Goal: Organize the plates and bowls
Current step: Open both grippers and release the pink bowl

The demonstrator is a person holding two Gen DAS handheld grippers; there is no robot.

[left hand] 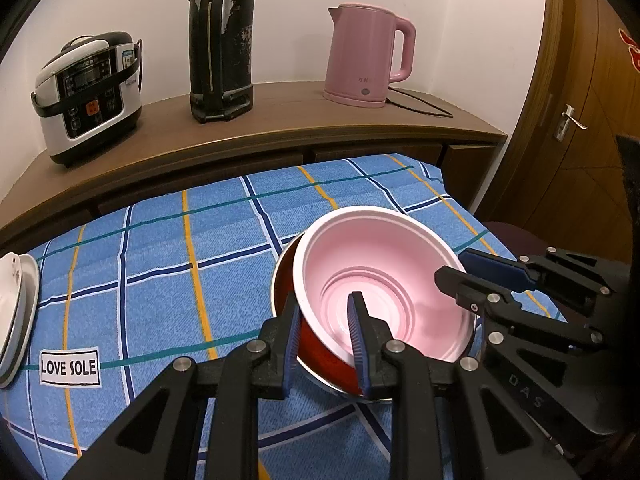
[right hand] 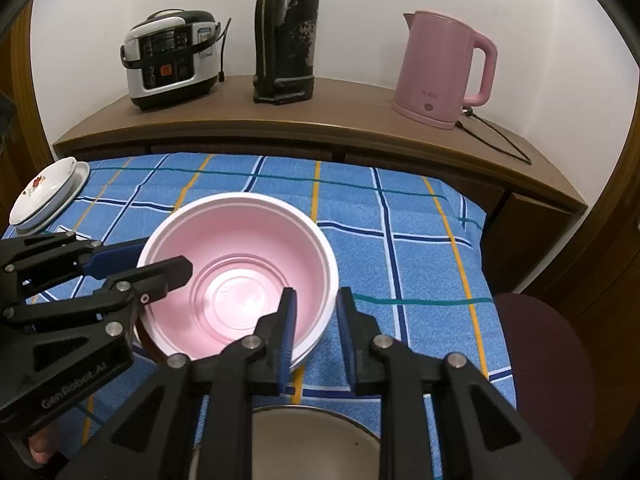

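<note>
A pink plastic bowl [left hand: 380, 248] sits nested in a red bowl with a steel rim [left hand: 316, 344] on the blue checked cloth [left hand: 180, 240]. My left gripper [left hand: 324, 304] is shut on their near wall, one finger outside the red bowl and one inside the pink one. My right gripper [right hand: 316, 300] is shut on the pink bowl's [right hand: 240, 240] rim on the opposite side. Each gripper shows in the other's view: the right gripper [left hand: 456, 268] and the left gripper [right hand: 160, 260]. A grey steel bowl [right hand: 312, 440] lies below my right gripper.
White plates [right hand: 44, 196] are stacked at the cloth's left edge. A rice cooker [left hand: 88, 92], a black flask [left hand: 222, 40] and a pink kettle [left hand: 368, 52] stand on the wooden sideboard [left hand: 280, 120] behind. A maroon chair [right hand: 540, 360] is on the right.
</note>
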